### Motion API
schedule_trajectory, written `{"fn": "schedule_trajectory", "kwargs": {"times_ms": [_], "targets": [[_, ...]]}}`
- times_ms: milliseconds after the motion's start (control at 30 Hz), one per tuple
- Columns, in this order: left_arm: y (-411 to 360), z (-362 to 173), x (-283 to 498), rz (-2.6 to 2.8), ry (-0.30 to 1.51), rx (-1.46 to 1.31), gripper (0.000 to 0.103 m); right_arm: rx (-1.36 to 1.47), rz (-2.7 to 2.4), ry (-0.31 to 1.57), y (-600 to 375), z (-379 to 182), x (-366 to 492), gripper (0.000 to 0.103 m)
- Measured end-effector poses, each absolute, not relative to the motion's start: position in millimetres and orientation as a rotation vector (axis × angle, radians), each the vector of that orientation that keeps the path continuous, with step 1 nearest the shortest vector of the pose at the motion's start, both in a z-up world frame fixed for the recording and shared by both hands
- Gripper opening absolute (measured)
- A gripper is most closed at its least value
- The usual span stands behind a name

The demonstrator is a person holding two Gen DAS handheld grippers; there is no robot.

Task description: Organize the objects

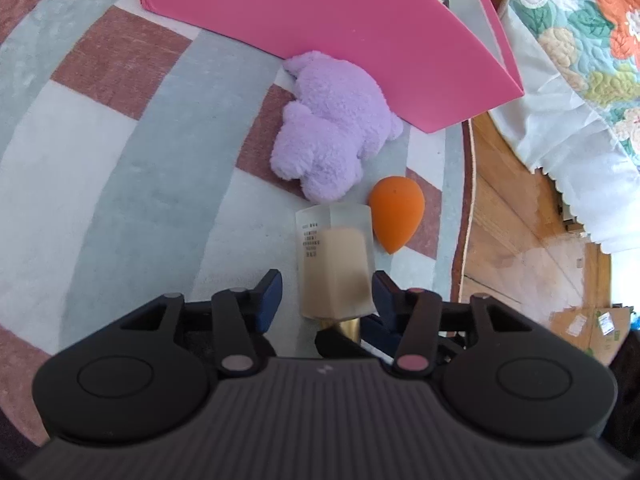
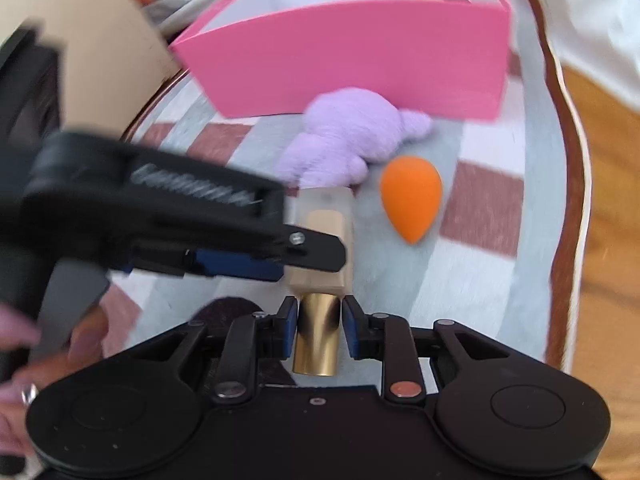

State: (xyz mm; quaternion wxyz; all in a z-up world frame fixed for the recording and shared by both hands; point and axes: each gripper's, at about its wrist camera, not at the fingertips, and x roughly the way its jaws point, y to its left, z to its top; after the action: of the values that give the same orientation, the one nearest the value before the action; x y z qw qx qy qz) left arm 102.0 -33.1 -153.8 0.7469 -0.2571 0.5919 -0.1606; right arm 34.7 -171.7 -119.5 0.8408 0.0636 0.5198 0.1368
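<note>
Gold cap (image 2: 318,334) of the foundation bottle (image 1: 334,264) sits pinched in the right hand-held gripper (image 2: 319,322), closed on it; the left hand-held gripper (image 1: 326,294) straddles the frosted body, its right pad against the glass while the left pad stands clear. Beyond lie the pink storage box (image 1: 320,32), a lilac plush toy (image 1: 332,132) and an orange makeup sponge (image 1: 394,212) on the checked rug (image 1: 120,140). Both tools tilt steeply down, the left crossing above the right; I judge the cap could twist loose, or the smooth bottle slip, if the left closes off-centre.
</note>
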Motion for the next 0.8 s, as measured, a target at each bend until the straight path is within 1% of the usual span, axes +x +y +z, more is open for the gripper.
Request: {"fn": "schedule_trajectory", "kwargs": {"times_ms": [33,133,200,333,400,533,567,600,633,667,733,800], "targets": [[-32.7,-155.0,101.9,-0.366,1.292,-0.579,0.037,0.09,0.293,1.093,-166.7,-118.8,32.8,0.033],[-34.2,-154.7,101.9,-0.381,1.283,-0.579,0.037,0.021,0.307,1.092,-158.3,-119.9,30.5,0.039],[-35.8,-154.2,101.5,-0.383,1.281,-0.575,0.037,-0.005,0.293,1.097,-154.5,-121.7,29.9,0.048],[-37.0,-153.3,101.0,-0.384,1.277,-0.562,0.037,-0.039,0.253,1.08,-163.2,-117.5,28.9,0.051],[-38.8,-153.0,101.0,-0.381,1.274,-0.555,0.037,0.016,0.287,1.067,-168.8,-115.3,32.3,0.059],[-38.1,-153.2,101.2,-0.379,1.276,-0.56,0.038,0.085,0.307,1.056,-173.9,-122.0,42.3,0.058],[-37.4,-153.8,101.2,-0.378,1.274,-0.565,0.038,0.094,0.307,1.074,-173.3,-126.2,45.2,0.047],[-36.5,-155.0,101.2,-0.378,1.276,-0.571,0.042,0.093,0.293,1.089,-170.5,-132.6,48.9,0.042],[-35.7,-156.6,101.2,-0.371,1.277,-0.575,0.047,0.091,0.284,1.078,-169.8,-133.6,48.5,0.042],[-35.6,-159.1,101.1,-0.367,1.281,-0.578,0.049,0.094,0.281,1.074,-169.3,-133.1,48.3,0.041],[-34.4,-161.0,101.0,-0.363,1.283,-0.597,0.047,0.13,0.267,1.077,-172.3,-133.6,48.4,0.041],[-35.5,-159.3,100.5,-0.372,1.28,-0.597,0.042,0.178,0.259,1.078,-177.0,-134.4,48.8,0.04]]}}
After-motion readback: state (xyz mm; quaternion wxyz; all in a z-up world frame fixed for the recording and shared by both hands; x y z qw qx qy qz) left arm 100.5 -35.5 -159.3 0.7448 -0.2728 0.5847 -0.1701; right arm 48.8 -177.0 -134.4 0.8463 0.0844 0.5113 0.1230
